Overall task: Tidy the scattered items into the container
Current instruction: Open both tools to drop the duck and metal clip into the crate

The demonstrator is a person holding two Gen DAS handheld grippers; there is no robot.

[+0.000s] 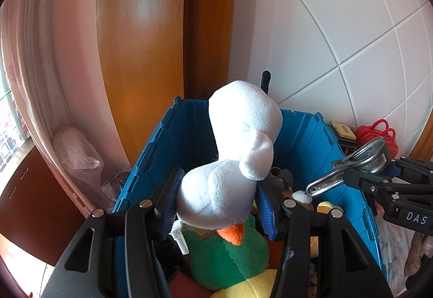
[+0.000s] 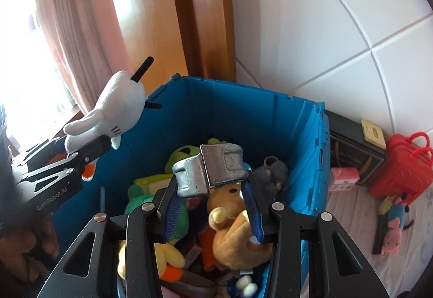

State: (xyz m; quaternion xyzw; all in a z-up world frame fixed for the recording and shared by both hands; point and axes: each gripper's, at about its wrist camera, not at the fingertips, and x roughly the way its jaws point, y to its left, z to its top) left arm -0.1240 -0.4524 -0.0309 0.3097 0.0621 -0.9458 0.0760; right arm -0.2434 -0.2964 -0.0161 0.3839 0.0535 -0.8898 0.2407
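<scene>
left wrist view: left tongs (image 1: 216, 200) clamped on a white plush goose with an orange beak (image 1: 230, 162), held above the open blue plastic crate (image 1: 303, 135); green and yellow soft toys (image 1: 232, 262) lie inside.
left view, right edge: right tongs (image 1: 349, 176) grip a hinged silver metal press (image 1: 351, 170).
right wrist view: right tongs (image 2: 213, 206) clamped on the press (image 2: 213, 170) over the crate (image 2: 189, 113); orange plush bear (image 2: 238, 230) below.
right view, left edge: goose (image 2: 113, 108) in left tongs (image 2: 86, 151) at the crate's left rim.

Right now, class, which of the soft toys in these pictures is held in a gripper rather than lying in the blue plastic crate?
The white plush goose with the orange beak, clamped in the left gripper above the blue crate; the others lie inside.
</scene>
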